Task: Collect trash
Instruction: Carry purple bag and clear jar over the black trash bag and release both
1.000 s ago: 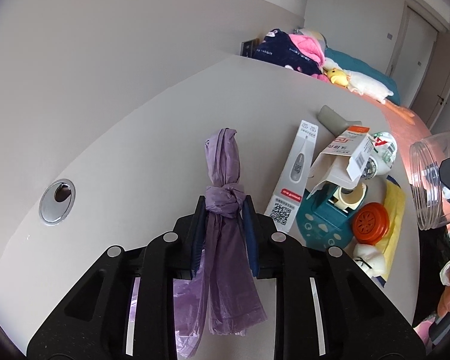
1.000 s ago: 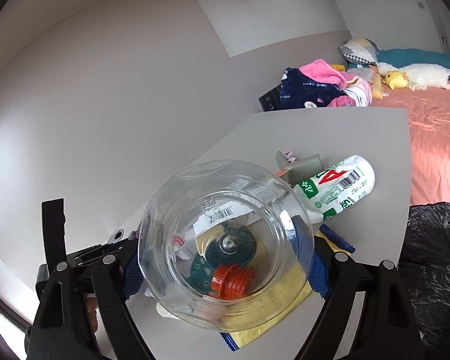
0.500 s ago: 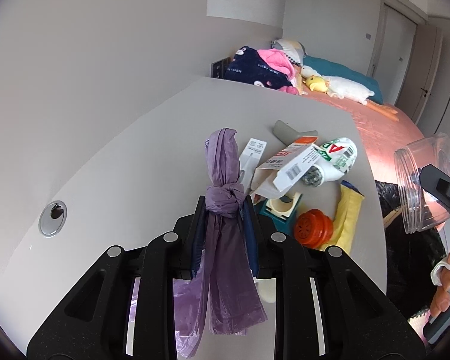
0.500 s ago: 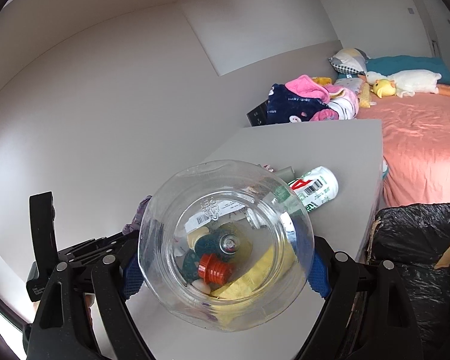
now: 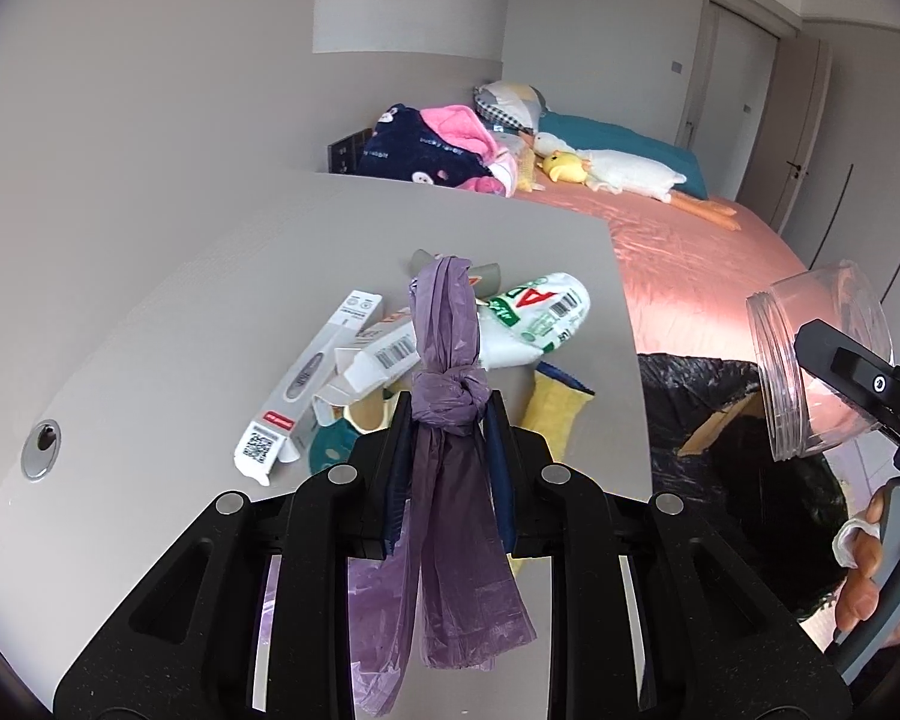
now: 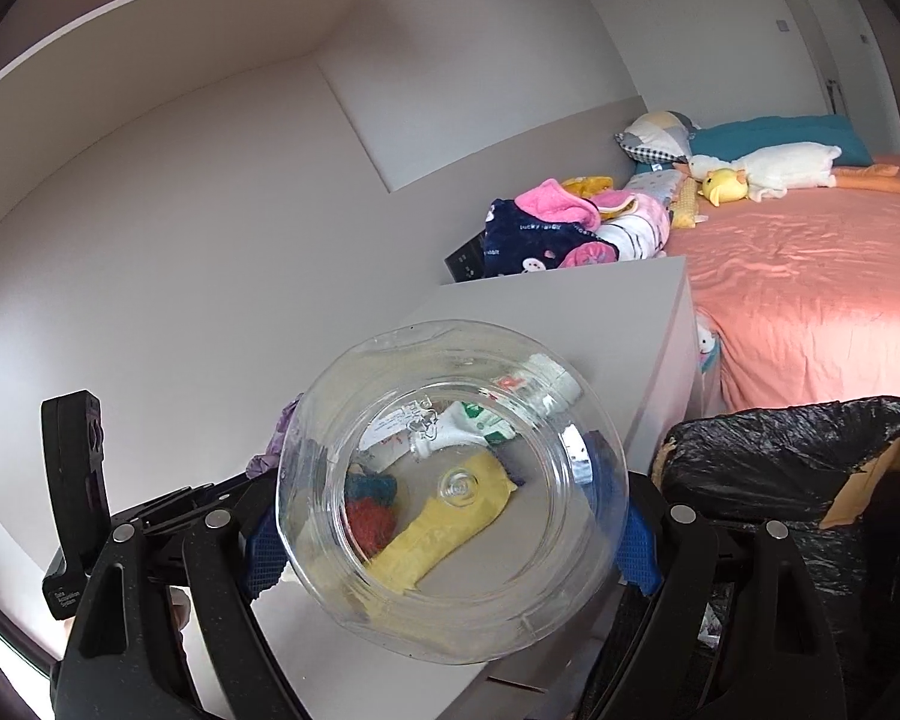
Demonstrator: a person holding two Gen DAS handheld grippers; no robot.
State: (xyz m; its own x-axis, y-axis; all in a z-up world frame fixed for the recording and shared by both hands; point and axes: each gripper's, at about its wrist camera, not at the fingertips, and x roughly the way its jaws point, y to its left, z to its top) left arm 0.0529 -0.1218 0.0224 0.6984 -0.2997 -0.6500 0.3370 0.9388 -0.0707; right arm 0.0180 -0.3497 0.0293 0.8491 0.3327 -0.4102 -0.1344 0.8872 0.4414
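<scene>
Left wrist view: the left gripper (image 5: pixel 447 420) pinches a knotted purple plastic bag (image 5: pixel 450 414), which hides part of the white milk bottle (image 5: pixel 534 315) and long white box (image 5: pixel 312 381) on the grey desk (image 5: pixel 210 324). The desk litter has slid nearer than a second ago.

Right wrist view: the right gripper (image 6: pixel 450 516) clamps a clear plastic jar (image 6: pixel 450 492), probably empty, beside the black-lined bin (image 6: pixel 792 456), now closer.
</scene>
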